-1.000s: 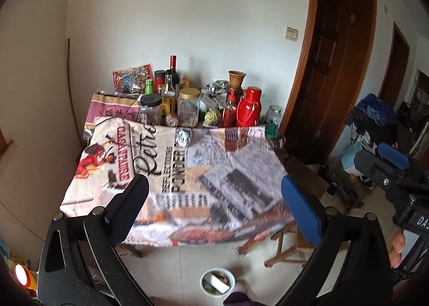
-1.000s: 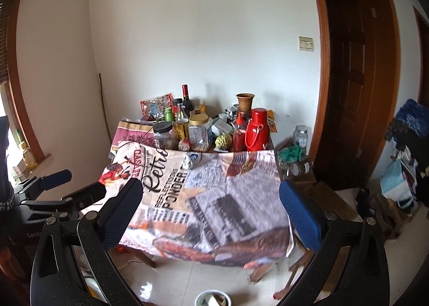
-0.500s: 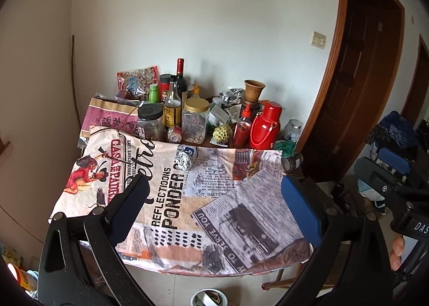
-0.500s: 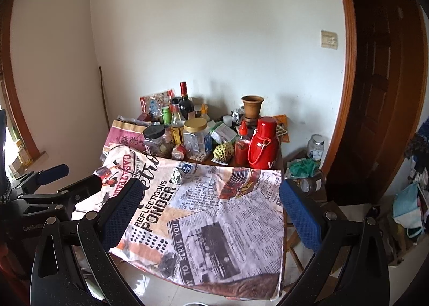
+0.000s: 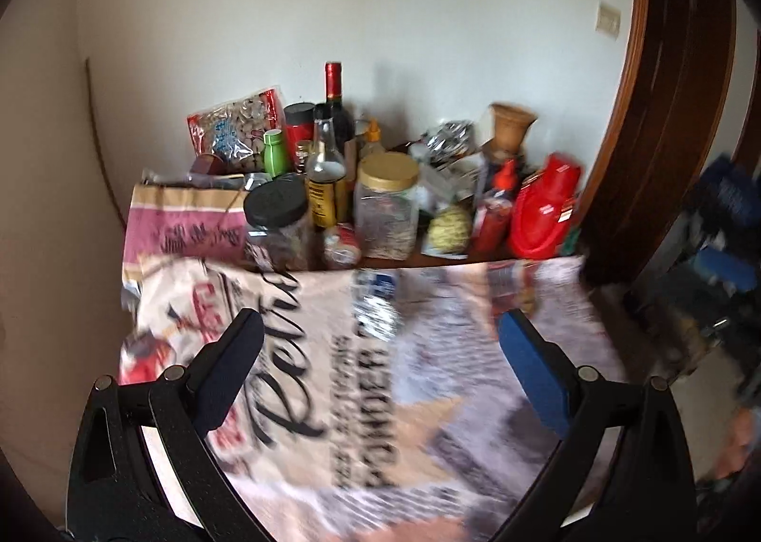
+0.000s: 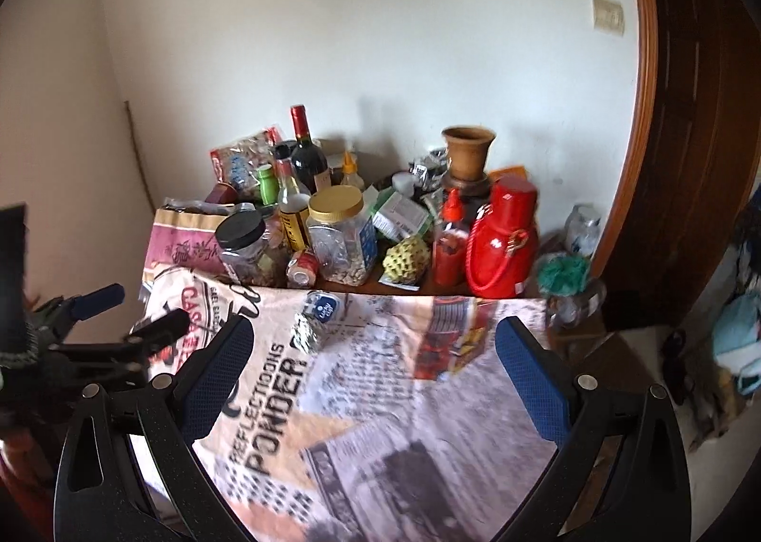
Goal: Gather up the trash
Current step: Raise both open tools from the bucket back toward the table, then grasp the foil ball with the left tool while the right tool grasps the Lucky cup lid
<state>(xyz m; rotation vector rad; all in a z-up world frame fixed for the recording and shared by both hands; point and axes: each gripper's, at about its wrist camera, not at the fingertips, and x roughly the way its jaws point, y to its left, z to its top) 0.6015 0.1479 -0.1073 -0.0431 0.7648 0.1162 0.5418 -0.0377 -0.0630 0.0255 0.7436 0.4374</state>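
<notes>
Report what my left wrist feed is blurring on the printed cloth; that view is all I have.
Observer: The right wrist view shows it sharply. A crumpled silvery item with a blue label lies on the cloth, just in front of the jars.
Operator: Check right of the red flask.
Observer: A green mesh bundle sits beside the red flask, past the cloth's far right corner.
Operator: Look further right still.
Observer: A clear jar stands near the door frame, outside your view.
</notes>
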